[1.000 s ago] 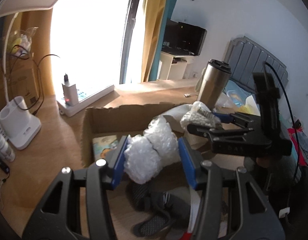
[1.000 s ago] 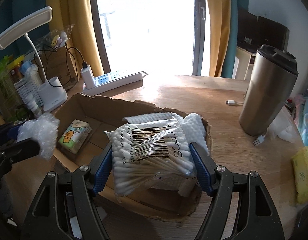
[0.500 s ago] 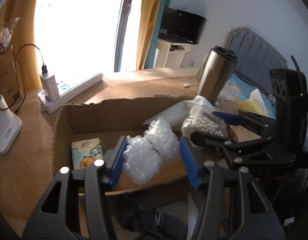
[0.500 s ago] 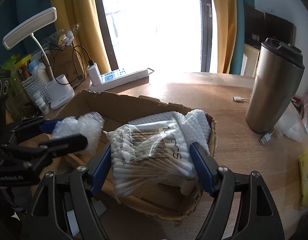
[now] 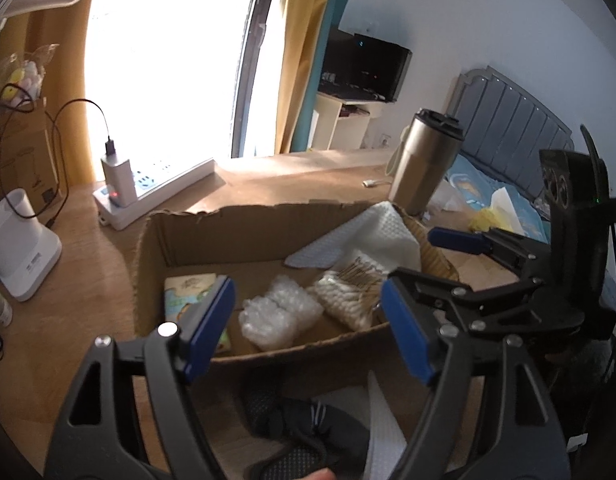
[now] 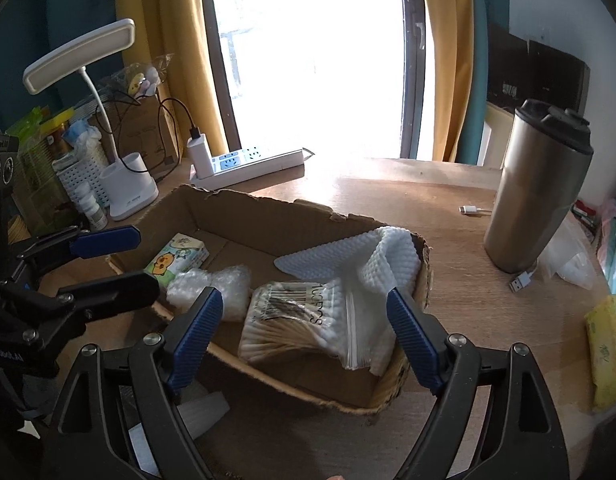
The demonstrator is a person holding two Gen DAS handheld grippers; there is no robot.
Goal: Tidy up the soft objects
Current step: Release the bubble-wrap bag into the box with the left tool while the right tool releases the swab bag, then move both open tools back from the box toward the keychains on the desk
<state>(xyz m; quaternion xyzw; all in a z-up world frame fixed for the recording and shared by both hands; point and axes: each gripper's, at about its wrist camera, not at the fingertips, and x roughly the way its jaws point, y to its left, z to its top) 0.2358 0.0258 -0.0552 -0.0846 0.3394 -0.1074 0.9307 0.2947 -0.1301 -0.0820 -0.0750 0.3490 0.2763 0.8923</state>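
Cotton-swab bag (image 6: 303, 326), barcode label upward, lies in the cardboard box (image 6: 243, 216); left tongs (image 5: 308, 326) and right tongs (image 6: 303, 338) gape empty.

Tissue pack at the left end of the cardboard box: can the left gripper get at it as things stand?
Probably yes. The left gripper is open and empty, just over the cardboard box near wall. The tissue pack lies uncovered on the box floor; the bubble wrap sits beside it, not on it.

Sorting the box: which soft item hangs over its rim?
The white textured cloth, draped over the cardboard box rim; others lie inside.
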